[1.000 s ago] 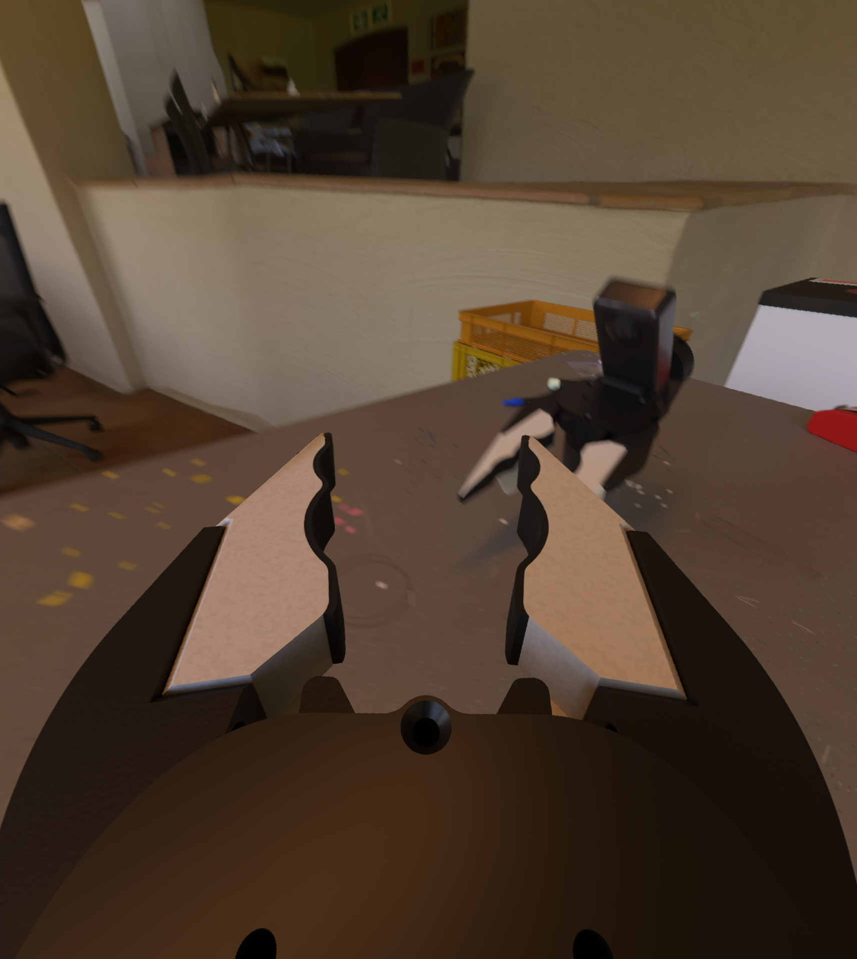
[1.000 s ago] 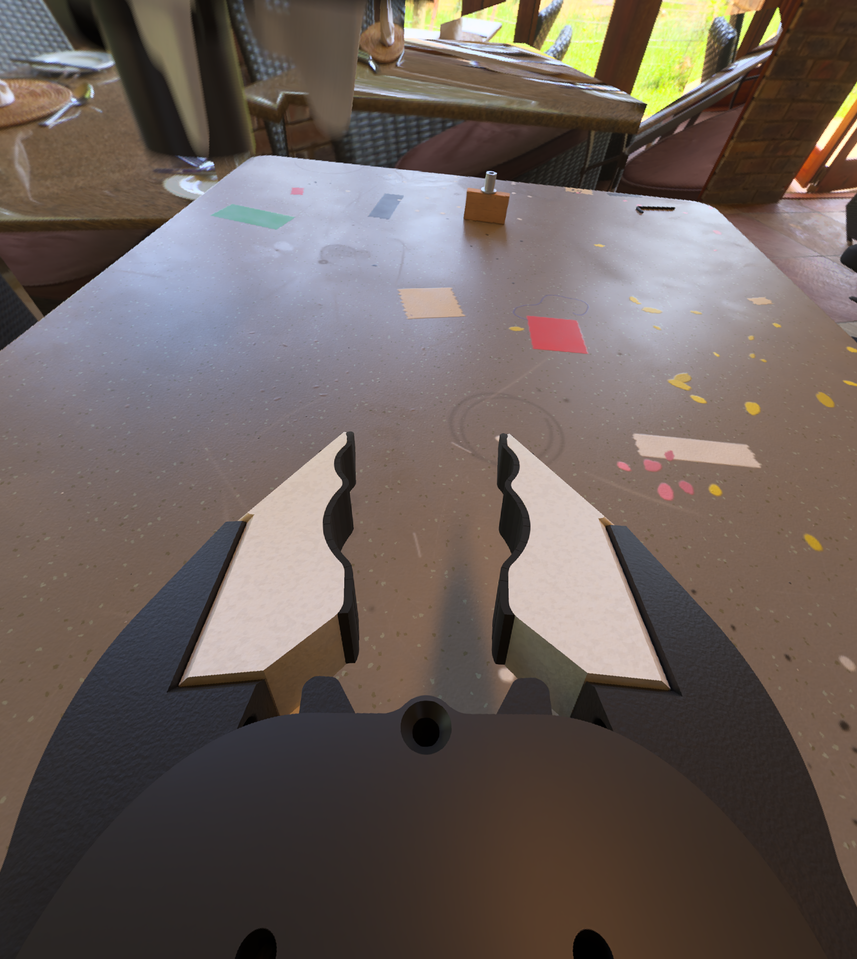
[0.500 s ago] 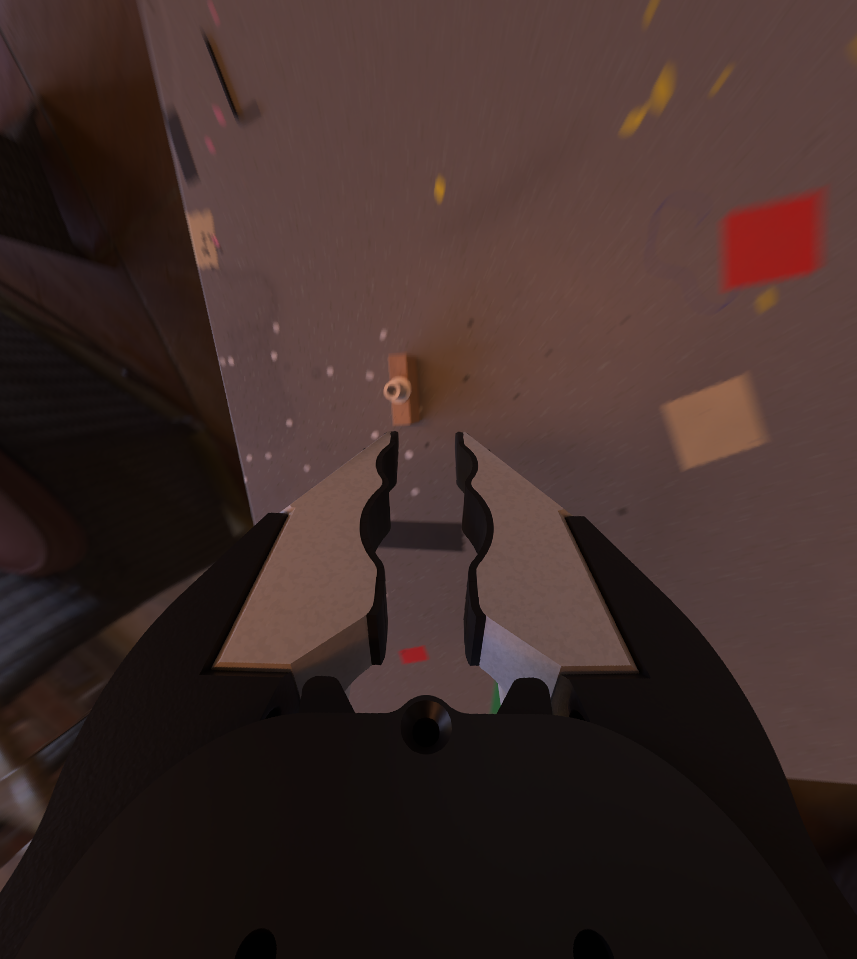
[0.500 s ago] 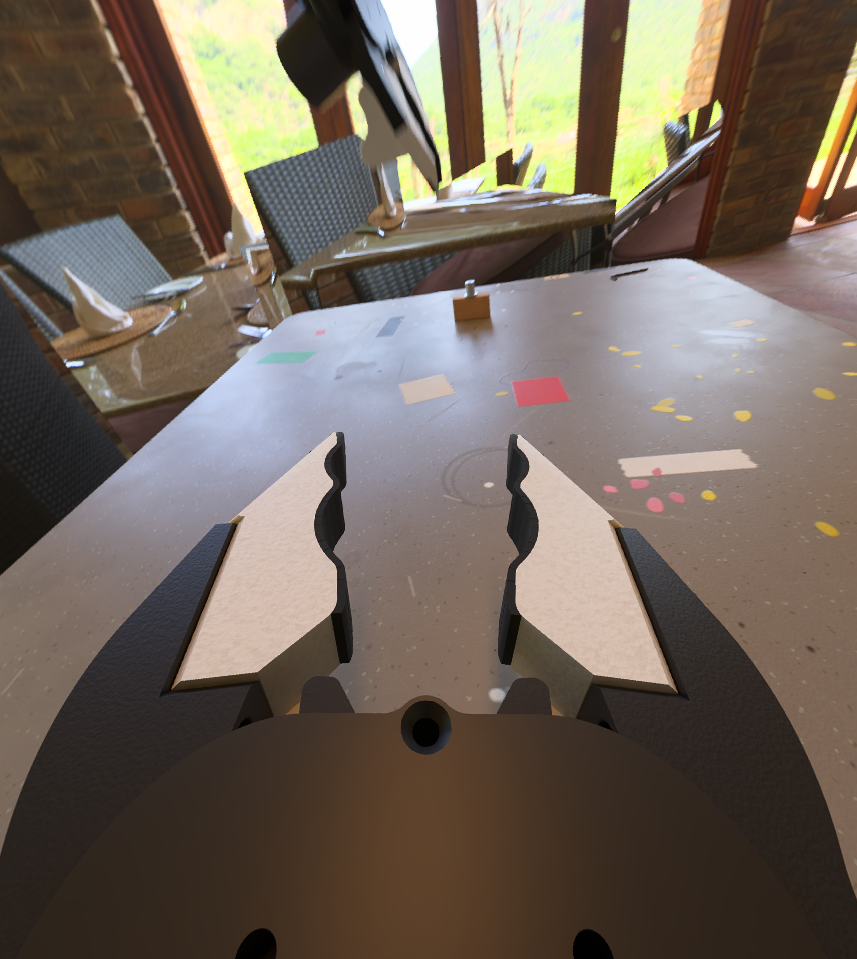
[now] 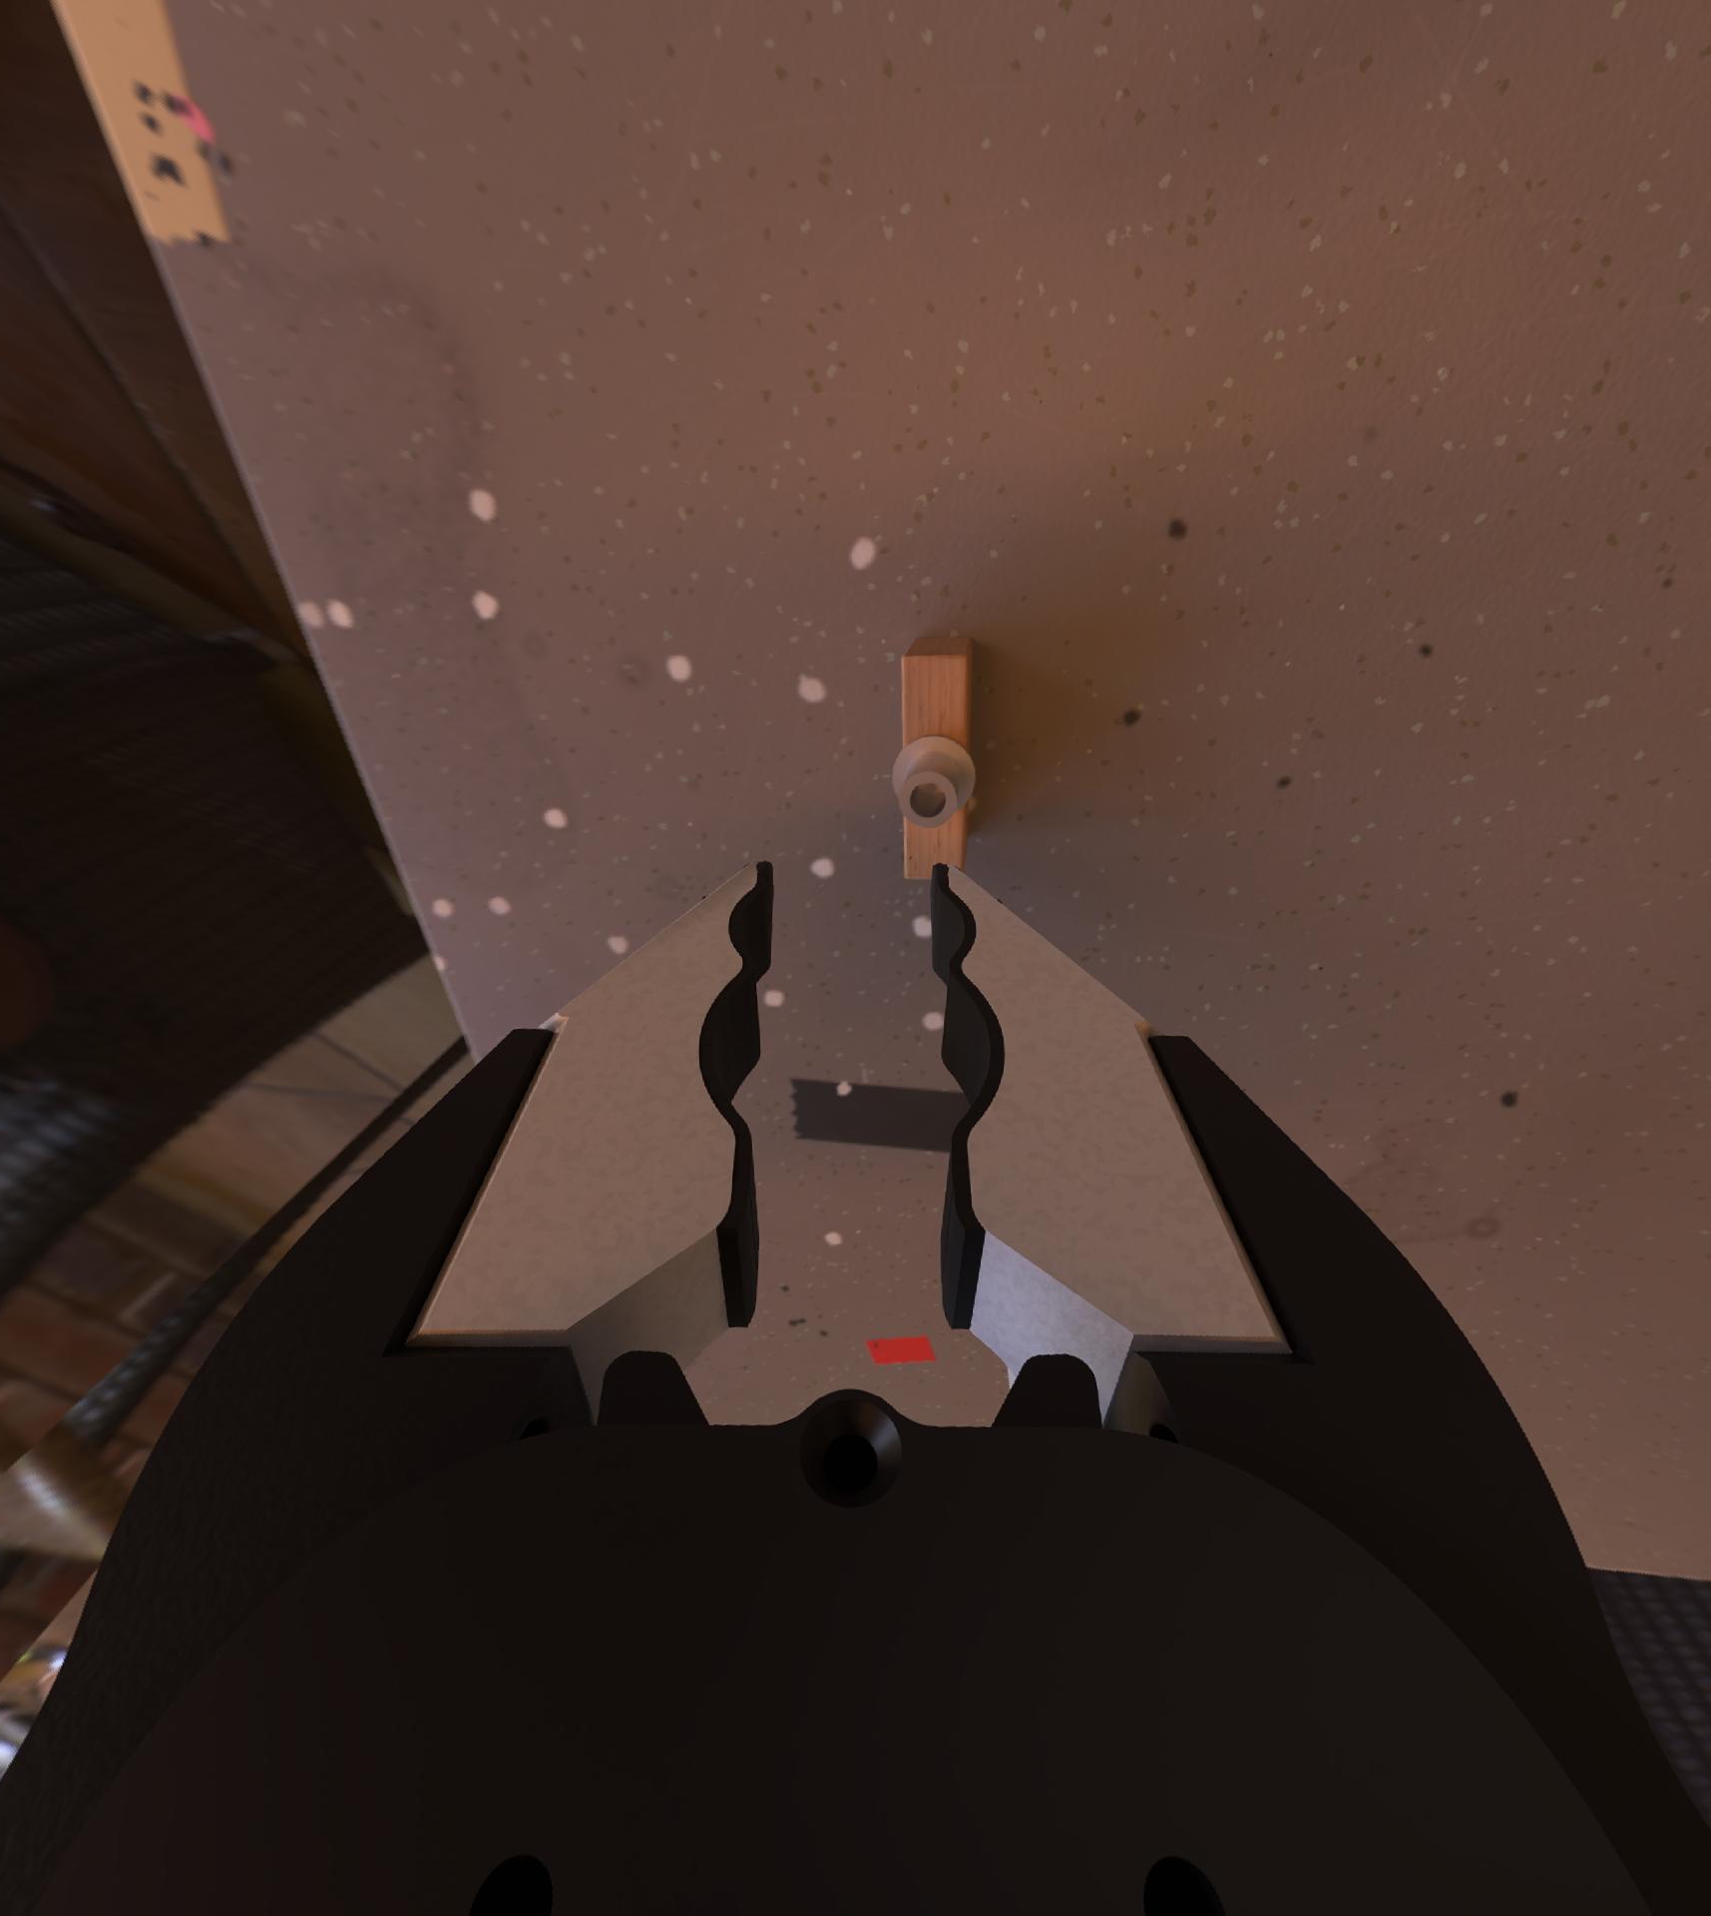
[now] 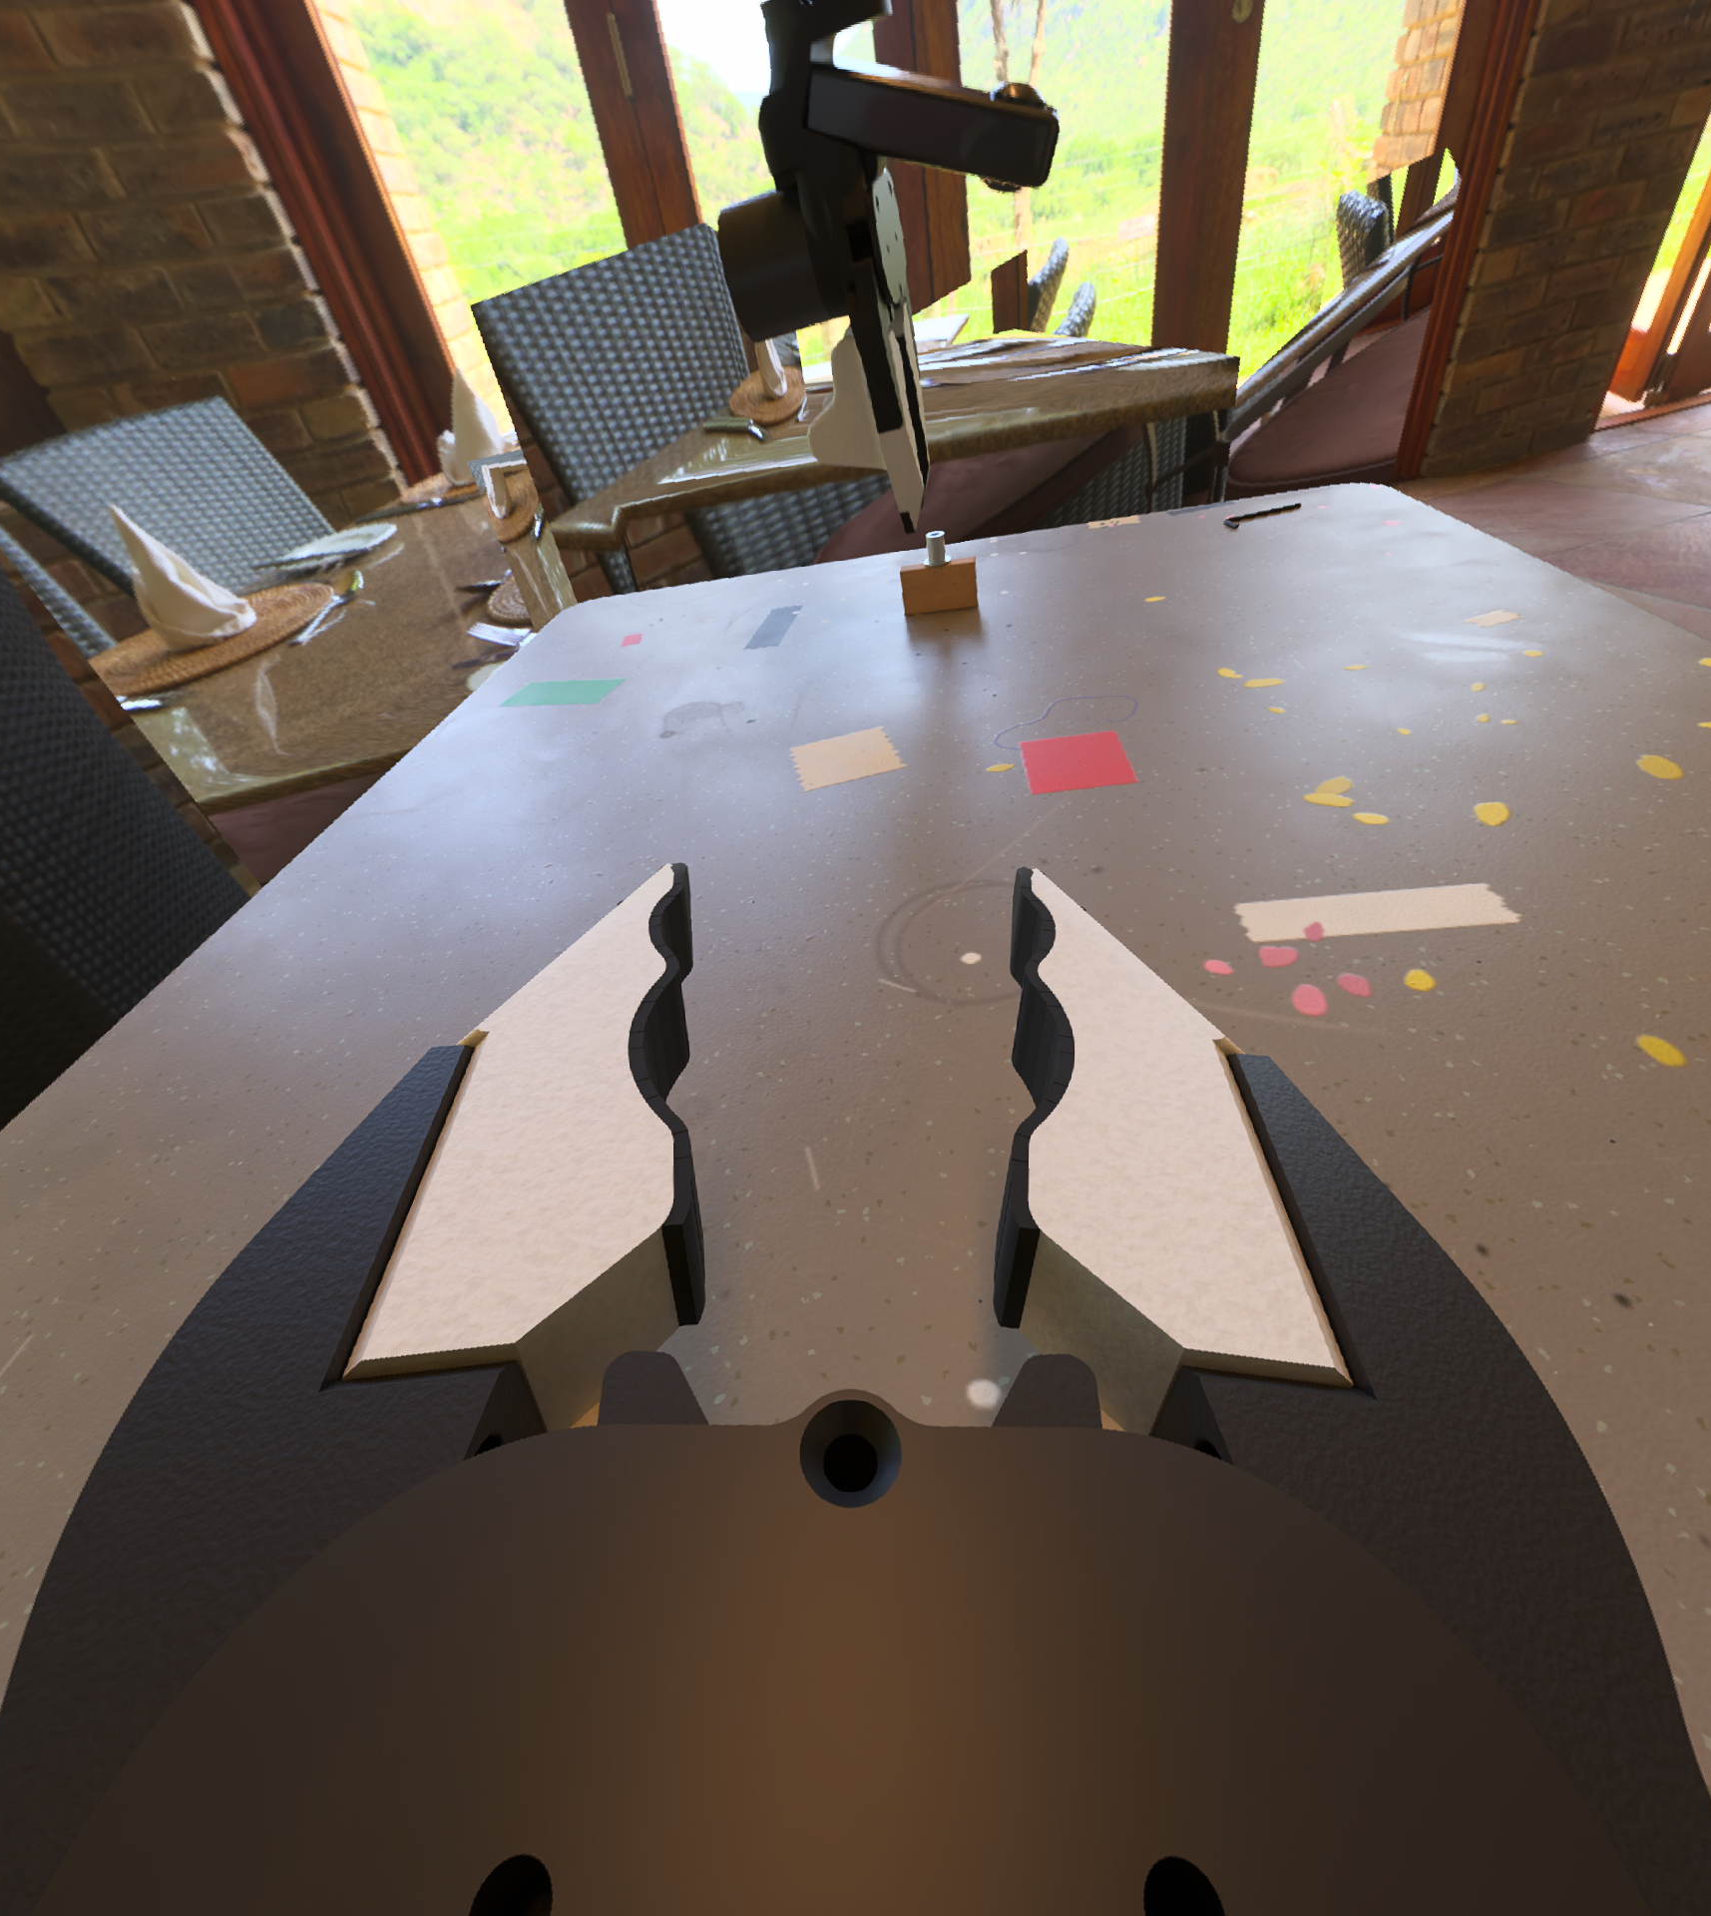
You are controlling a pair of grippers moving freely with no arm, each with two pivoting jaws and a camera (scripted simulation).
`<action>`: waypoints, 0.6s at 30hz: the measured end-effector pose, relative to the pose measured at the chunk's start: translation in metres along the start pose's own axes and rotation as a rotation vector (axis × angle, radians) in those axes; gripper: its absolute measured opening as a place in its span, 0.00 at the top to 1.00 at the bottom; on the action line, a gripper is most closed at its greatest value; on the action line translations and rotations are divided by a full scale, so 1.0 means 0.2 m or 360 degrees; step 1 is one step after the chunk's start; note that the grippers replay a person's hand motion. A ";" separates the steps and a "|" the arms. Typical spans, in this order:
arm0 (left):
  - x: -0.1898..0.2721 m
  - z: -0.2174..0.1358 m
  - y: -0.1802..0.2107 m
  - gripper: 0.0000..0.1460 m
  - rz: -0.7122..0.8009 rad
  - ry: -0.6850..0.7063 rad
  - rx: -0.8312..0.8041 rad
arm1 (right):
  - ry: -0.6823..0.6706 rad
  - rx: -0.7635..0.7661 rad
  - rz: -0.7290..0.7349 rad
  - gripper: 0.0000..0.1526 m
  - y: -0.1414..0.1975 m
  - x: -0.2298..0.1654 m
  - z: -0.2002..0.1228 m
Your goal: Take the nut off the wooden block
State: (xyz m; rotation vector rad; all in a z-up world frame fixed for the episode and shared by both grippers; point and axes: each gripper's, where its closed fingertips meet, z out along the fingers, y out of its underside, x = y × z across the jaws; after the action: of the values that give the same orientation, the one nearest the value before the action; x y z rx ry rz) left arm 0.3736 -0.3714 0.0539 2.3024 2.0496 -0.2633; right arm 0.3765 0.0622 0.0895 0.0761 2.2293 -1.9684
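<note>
A small wooden block (image 5: 937, 705) stands on the brown speckled table (image 5: 1297, 435) near its far edge, with a grey metal nut (image 5: 932, 793) upright on top. My left gripper (image 5: 851, 876) points straight down above it. Its jaws are open with a narrow gap and hold nothing; the nut lies just beyond the right fingertip. In the right wrist view the block (image 6: 939, 589) and nut (image 6: 935, 546) sit far ahead, with the left gripper (image 6: 911, 513) hanging just above the nut. My right gripper (image 6: 851, 876) is open and empty, low over the near table (image 6: 726, 829).
The table edge (image 5: 312, 581) runs close to the left of the block, with a wicker chair (image 5: 84, 788) below it. Coloured tape patches, red (image 6: 1077, 762) and tan (image 6: 846, 757), lie mid-table. A glass dining table (image 6: 333, 664) and wicker chairs (image 6: 623, 342) stand beyond.
My left gripper swung from a level pose to pointing down over the block, then came lower and nearer the nut, its jaws narrower than at first. My right gripper tilted up slightly and opened a little wider.
</note>
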 end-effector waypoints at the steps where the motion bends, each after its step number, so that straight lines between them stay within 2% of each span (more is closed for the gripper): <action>1: 0.01 0.02 0.00 0.79 -0.0011 0.0047 -0.0007 | -0.0003 0.0005 -0.0001 0.59 0.00 0.00 0.00; 7: 0.05 0.04 -0.03 0.84 -0.0079 0.0203 0.0036 | -0.0027 0.0002 -0.0006 0.59 0.00 -0.01 0.00; 13: 0.05 0.06 -0.01 0.82 -0.0083 0.0147 -0.0065 | -0.0045 0.0002 -0.0016 0.59 0.00 -0.02 0.00; 18: 0.05 0.06 -0.01 0.86 -0.0081 0.0133 -0.0077 | -0.0045 0.0001 -0.0015 0.59 0.00 -0.02 0.00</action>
State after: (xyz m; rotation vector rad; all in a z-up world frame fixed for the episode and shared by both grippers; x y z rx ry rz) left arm 0.3724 -0.3637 0.0404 2.2730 2.1306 -0.1199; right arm 0.3808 0.0627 0.0900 0.0376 2.2157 -1.9622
